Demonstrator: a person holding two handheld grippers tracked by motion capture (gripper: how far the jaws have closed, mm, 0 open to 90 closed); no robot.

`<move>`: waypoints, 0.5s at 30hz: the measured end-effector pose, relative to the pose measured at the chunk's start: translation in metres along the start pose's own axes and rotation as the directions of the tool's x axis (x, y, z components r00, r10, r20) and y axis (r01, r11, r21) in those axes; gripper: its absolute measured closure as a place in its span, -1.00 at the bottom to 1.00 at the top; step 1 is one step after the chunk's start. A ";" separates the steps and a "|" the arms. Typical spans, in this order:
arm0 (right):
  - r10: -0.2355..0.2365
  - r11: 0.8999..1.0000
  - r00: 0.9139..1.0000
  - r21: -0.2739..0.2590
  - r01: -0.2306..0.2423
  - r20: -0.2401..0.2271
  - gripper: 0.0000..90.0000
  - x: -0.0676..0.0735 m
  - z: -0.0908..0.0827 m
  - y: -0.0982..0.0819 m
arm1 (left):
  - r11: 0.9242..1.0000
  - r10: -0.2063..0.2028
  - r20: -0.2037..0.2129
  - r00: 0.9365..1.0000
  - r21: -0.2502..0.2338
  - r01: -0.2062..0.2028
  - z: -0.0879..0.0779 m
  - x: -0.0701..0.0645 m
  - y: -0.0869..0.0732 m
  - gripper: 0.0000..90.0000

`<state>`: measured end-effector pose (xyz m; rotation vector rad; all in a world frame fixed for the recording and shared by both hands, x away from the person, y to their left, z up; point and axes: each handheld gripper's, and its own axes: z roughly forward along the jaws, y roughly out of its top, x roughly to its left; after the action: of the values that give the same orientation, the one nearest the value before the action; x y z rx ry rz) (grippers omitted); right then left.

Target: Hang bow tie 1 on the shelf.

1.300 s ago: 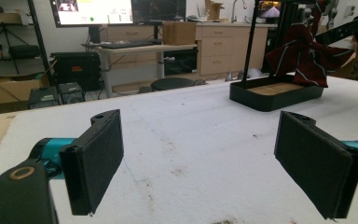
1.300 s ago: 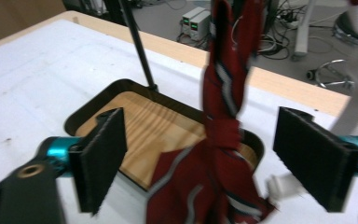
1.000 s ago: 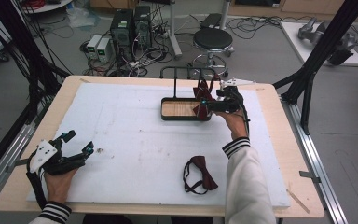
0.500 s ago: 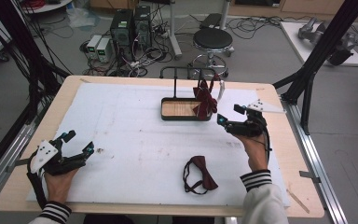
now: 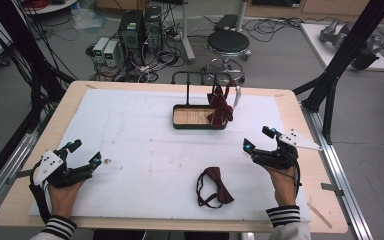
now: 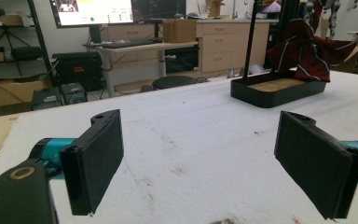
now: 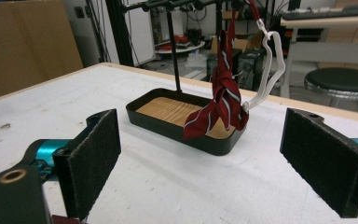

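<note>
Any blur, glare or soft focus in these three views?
High view: even light, faint shadows, bow tie sharp enough. Left gripper view: near pads soft, monitor washed out. Right gripper view: striped tie crisp, pads slightly soft.

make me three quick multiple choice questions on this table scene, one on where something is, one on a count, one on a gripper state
1. Where does the plain dark red bow tie lie?
A. flat on the white mat, toward the person's edge
B. in the black tray
C. over the stool

2. How many bow ties are there?
A. one
B. two
C. four

3. How is the right gripper?
A. shut on a tie
B. open, holding nothing
C. shut on the tray

Answers: 1 A, it lies on the white mat, well clear of the black tray. 2 B, one on the mat and a striped bow tie hanging from the rack above the tray. 3 B, its jaws stand wide apart with bare mat between them.
</note>
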<state>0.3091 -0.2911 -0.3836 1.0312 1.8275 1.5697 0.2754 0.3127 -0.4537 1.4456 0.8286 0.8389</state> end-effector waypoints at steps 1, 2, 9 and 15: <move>-0.008 1.000 1.000 -0.013 0.008 0.000 -0.75 0.002 -0.002 -0.001 | 1.000 0.000 0.000 1.000 0.000 0.000 0.000 0.000 0.000 -0.64; -0.016 1.000 1.000 -0.023 0.016 0.001 -0.75 0.002 -0.003 -0.002 | 1.000 0.000 0.001 1.000 -0.001 0.000 0.000 0.000 0.000 -0.64; -0.052 0.996 0.998 -0.068 0.053 0.019 -0.75 0.009 -0.013 -0.009 | 1.000 0.003 -0.003 1.000 -0.005 -0.003 -0.001 0.000 0.000 -0.64; -0.037 0.996 0.999 -0.081 0.040 0.031 -0.75 0.009 -0.021 -0.020 | 1.000 0.002 -0.003 1.000 -0.006 -0.002 -0.001 0.000 0.000 -0.64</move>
<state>0.2832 -0.2965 -0.3986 0.9716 1.7387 1.5840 0.2747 0.3133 -0.4539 1.4399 0.8267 0.8446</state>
